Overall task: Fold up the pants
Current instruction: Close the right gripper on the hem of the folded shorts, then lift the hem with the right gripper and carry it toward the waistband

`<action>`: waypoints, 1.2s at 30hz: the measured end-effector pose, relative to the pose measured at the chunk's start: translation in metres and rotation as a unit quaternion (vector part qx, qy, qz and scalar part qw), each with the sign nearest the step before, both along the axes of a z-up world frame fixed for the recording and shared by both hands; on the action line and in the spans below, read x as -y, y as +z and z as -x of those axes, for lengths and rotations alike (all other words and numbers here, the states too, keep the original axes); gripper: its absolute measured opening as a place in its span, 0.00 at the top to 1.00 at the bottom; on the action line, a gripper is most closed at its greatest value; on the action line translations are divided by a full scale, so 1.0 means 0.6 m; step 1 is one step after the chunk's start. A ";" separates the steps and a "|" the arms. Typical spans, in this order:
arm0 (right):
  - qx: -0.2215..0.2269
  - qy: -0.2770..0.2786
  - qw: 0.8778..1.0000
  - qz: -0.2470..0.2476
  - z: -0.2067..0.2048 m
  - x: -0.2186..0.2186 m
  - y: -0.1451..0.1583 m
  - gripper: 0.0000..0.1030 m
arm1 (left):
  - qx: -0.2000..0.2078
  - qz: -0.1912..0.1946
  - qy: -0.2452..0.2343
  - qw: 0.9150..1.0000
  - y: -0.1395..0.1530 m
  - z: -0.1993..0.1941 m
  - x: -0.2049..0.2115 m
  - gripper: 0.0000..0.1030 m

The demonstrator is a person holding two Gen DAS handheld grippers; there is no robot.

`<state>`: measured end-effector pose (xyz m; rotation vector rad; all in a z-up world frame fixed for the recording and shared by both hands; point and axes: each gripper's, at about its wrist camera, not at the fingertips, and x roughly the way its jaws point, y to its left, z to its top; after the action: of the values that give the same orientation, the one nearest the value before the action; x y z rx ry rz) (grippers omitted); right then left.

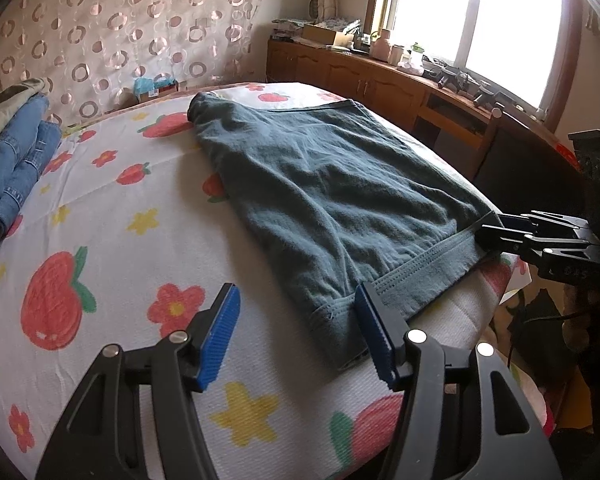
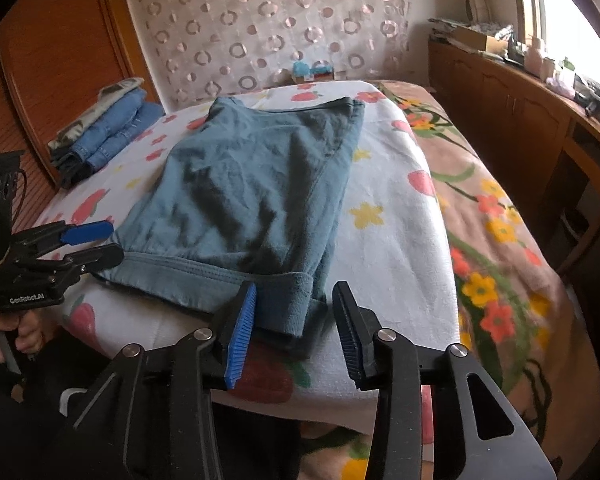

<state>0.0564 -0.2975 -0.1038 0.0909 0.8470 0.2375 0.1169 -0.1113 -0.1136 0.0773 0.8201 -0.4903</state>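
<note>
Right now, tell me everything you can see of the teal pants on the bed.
The teal pants look like soft knit, folded into a wrinkled, roughly rectangular stack lying flat on the fruit-print sheet. A stitched hem band runs along the near edge. The left gripper and right gripper stand open at its two near corners, neither pinching it.

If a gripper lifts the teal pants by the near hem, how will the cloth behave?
The teal pants will probably sag and drape, since the knit lies soft and wrinkled. Folded layers may slide apart at the near hem. They look light, so the flowered sheet should hardly drag.
</note>
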 end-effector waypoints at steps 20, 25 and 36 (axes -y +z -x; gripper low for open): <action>0.012 0.024 1.000 -0.005 0.004 -0.010 -0.002 0.81 | -0.018 0.005 -0.021 1.000 0.002 0.004 0.020 0.50; 0.012 0.025 1.000 -0.012 0.004 -0.009 -0.001 0.81 | -0.012 0.004 -0.021 1.000 0.001 0.005 0.023 0.51; 0.012 0.038 0.999 -0.014 0.004 -0.010 0.000 0.85 | -0.019 0.020 -0.032 0.999 0.004 0.007 0.023 0.74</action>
<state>0.0541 -0.2915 -0.1038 0.0826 0.8249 0.3216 0.1124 -0.1249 -0.1113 0.0575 0.8466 -0.5692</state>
